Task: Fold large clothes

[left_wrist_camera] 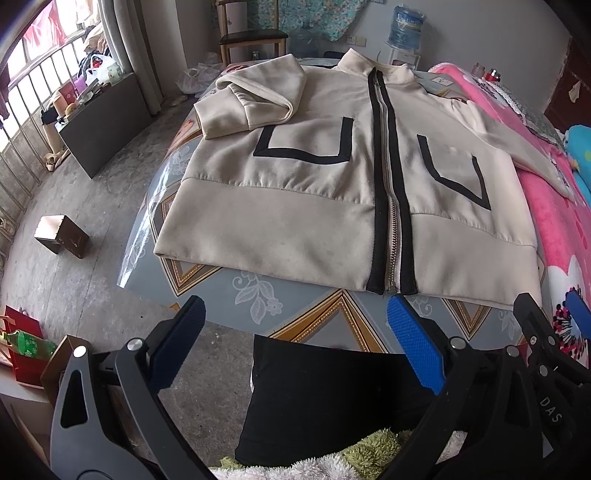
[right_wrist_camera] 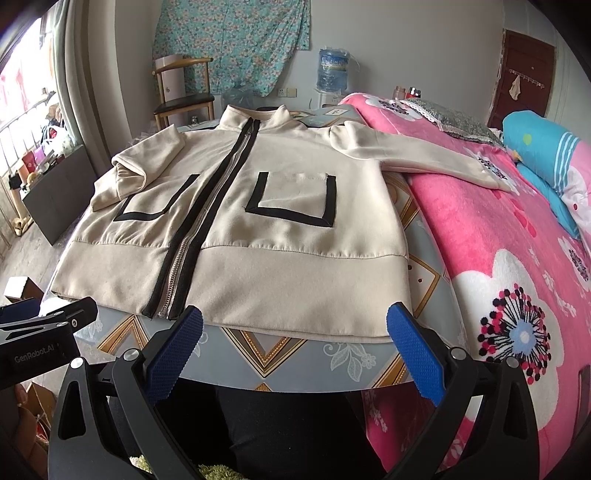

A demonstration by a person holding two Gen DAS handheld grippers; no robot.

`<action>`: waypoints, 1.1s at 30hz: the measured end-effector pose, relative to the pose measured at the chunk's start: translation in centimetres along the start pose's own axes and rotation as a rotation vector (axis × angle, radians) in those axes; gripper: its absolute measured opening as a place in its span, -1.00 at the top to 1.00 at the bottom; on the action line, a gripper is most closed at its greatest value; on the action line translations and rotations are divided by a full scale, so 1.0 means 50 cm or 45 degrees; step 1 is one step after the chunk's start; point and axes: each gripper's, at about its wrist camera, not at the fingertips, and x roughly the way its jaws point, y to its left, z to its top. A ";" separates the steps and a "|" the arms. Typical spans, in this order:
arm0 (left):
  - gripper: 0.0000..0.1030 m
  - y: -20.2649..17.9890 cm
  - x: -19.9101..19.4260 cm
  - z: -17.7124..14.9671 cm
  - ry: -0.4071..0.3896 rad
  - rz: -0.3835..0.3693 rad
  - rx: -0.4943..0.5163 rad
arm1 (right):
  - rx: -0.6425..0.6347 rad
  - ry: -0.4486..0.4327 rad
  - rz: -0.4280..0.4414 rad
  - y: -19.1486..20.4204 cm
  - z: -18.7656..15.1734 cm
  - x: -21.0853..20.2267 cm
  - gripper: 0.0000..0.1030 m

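Observation:
A cream zip-up jacket (left_wrist_camera: 317, 206) with black pocket trim lies face up and flat on a patterned table (left_wrist_camera: 295, 306); it also shows in the right wrist view (right_wrist_camera: 258, 258). Its left sleeve (left_wrist_camera: 258, 96) is folded in over the chest. Its right sleeve (right_wrist_camera: 424, 155) stretches out onto the pink blanket. My left gripper (left_wrist_camera: 295, 314) is open and empty, just short of the jacket's hem near the zip. My right gripper (right_wrist_camera: 295, 321) is open and empty over the hem's right half.
A bed with a pink flowered blanket (right_wrist_camera: 498, 258) adjoins the table on the right. A wooden chair (left_wrist_camera: 251, 37) and a water dispenser (left_wrist_camera: 404, 29) stand behind the table. A small box (left_wrist_camera: 62, 234) and a dark cabinet (left_wrist_camera: 103, 122) sit on the floor at left.

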 end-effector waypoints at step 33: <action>-0.85 0.126 0.060 0.151 -0.201 -0.180 -0.073 | -0.099 -0.140 0.265 0.081 0.217 0.058 -0.89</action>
